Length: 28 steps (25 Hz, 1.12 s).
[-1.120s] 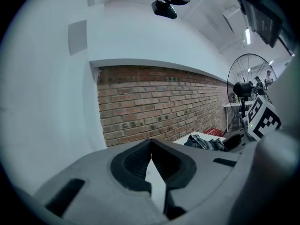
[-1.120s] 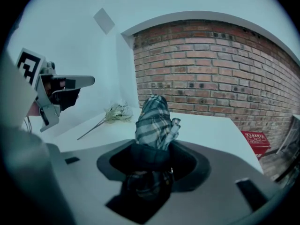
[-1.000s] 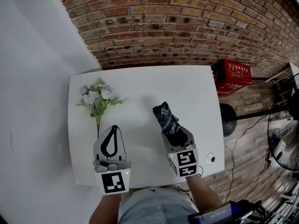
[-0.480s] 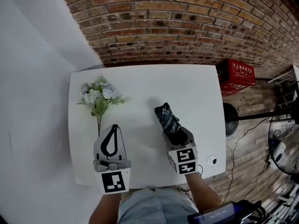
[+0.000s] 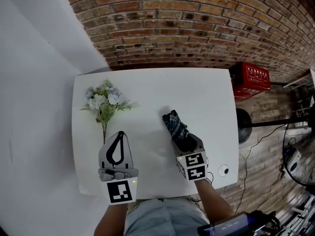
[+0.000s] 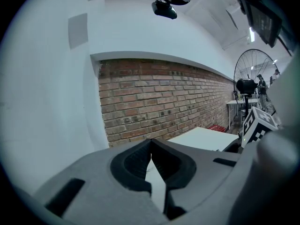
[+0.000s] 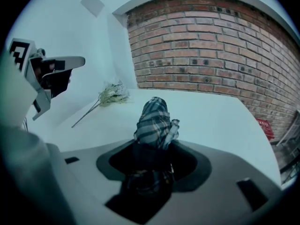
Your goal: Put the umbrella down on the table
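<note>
brick wall [image 5: 197, 23]: straight ahead of both tongs, beyond the far edge of the table.

white table [image 5: 147, 82]: under both tongs and running ahead of them to the wall.

red box [image 5: 257, 77]: on the floor, well off to the outer side of my right tongs, past the table's far corner.

artificial flowers [image 5: 104, 102]: one bunch lying flat on the table just ahead of my left tongs, heads away from me and stem pointing back towards the tips.

folded plaid umbrella [image 5: 175, 124]: its dark end sits between the jaws of my right tongs. the checked fabric end juts out ahead of them over the middle of the table. i cannot tell whether that far end touches the surface.

right tongs [image 5: 183, 140]: pitched downward at the near right part of the table. the jaws have just eased a little wider but are still closed around the umbrella.

left tongs [image 5: 117, 135]: beside the right pair and well apart from it, over the near left part of the table. tips meet, nothing between them.

small round white item [image 5: 224, 170]: on the table's near corner, just outside my right tongs.
</note>
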Available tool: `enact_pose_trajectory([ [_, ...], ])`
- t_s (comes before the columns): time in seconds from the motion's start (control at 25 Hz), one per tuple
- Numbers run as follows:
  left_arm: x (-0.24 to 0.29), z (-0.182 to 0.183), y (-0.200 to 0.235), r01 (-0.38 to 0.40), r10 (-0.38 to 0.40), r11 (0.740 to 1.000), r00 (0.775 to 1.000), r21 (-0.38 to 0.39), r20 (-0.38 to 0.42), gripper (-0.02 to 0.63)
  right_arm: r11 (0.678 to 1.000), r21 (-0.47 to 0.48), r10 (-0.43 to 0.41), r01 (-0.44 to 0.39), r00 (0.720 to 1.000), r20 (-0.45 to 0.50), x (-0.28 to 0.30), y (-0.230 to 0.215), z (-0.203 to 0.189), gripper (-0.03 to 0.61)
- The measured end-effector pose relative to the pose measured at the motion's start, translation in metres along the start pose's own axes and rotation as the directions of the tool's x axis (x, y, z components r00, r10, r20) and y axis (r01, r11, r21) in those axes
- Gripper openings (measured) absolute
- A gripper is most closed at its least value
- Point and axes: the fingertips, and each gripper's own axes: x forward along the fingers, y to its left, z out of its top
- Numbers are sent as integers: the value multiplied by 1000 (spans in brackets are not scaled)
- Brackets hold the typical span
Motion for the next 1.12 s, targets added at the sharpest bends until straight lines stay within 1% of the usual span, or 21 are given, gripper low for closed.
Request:
enact_pose_trajectory([
  [0.2,-1,2,-2,1,-1,1000,1000,1,0,9,1000,16,24,-23,999,-43,4,0,-3,229],
  [0.44,-9,7,-6,5,-5,1000,1000,4,15,9,999,33,42,-41,999,-31,1,0,1,270],
  [0.64,-21,18,-7,-3,3,1000,999,5,43,9,999,14,31,-32,998,53,-25,3,24,279],
  [0.72,-28,28,-9,-4,4,1000,998,0,63,9,1000,8,24,-25,994,108,-43,6,41,279],
  [0.8,-35,42,-10,-5,5,1000,996,-1,90,9,1000,1,17,-18,984,178,-64,9,62,267],
  [0.88,-43,60,-12,-10,10,1000,993,4,122,9,1000,-15,8,-4,963,269,-88,13,88,243],
  [0.96,-52,80,-14,-16,14,1000,987,11,162,9,999,-38,-3,18,928,373,-119,17,115,199],
  [1.04,-63,102,-17,-20,15,1000,978,20,208,9,997,-60,-12,45,881,474,-152,22,139,151],
  [1.12,-76,123,-21,-23,13,999,967,37,255,9,994,-77,-16,72,829,559,-186,28,159,80],
])
